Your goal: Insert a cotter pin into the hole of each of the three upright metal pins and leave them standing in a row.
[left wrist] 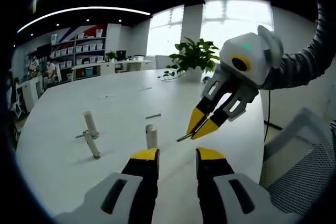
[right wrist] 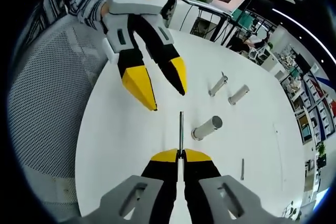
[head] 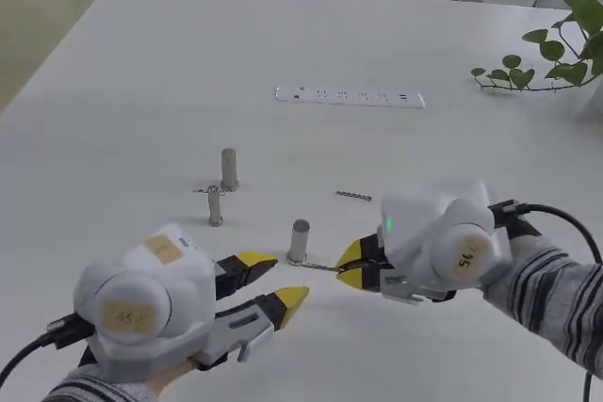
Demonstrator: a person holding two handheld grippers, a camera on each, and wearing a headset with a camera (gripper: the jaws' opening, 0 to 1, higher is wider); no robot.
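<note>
The right gripper (head: 350, 265) pinches in its jaws one end of the thin cotter pin (right wrist: 181, 129), probably light, stiff and slippery, just beside the nearest upright metal pin (head: 300, 240); the left gripper (head: 283, 280) hovers with jaws apart.

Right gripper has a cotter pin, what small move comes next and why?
Probably nudge the right gripper so its cotter pin meets the nearest metal pin low down: the tip sits beside that pin, not through it. The open left gripper could steady it.

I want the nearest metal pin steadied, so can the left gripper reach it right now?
Probably yes: the open left gripper faces the nearest pin, nothing between; the right gripper with its cotter pin is on the other side.
</note>
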